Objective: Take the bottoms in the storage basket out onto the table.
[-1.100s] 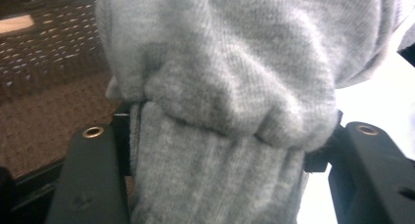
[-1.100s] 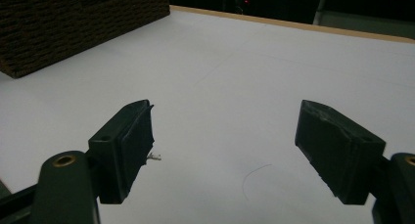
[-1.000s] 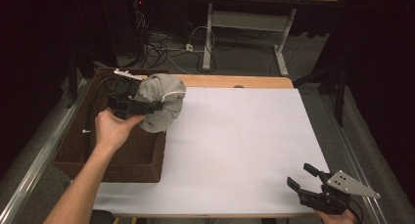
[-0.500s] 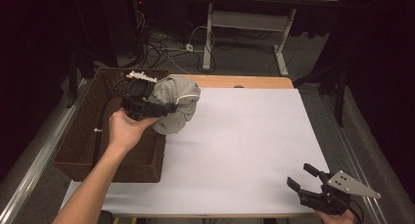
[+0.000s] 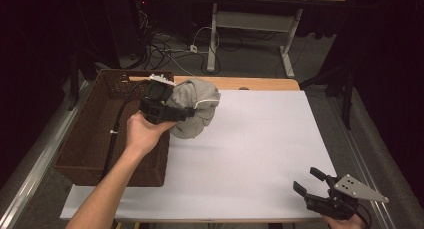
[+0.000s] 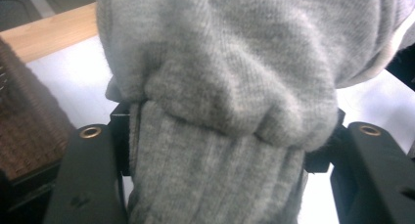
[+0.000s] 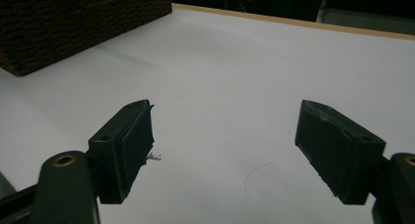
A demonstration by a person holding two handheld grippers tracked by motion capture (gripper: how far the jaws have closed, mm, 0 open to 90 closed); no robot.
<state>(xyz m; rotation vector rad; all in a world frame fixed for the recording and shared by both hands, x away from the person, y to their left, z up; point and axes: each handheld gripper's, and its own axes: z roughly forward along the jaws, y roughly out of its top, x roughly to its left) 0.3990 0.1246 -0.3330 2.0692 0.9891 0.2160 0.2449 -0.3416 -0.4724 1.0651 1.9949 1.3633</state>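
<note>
From the high view, the left gripper (image 5: 186,114) carries a grey garment (image 5: 195,114) just above the sheet (image 5: 260,139), beside the basket (image 5: 100,134). In the left gripper view the jaws clench bunched knit (image 6: 235,87), which could slip free if the thick fold gives. In the right gripper view the right gripper (image 7: 225,150) gapes empty; no writing is readable anywhere.

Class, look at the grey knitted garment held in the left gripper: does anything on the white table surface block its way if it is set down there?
Nothing visible does. The left gripper is shut on the grey knitted garment beside the wicker basket, and the white table surface ahead is bare. The open right gripper sits at the near corner, well apart.
</note>
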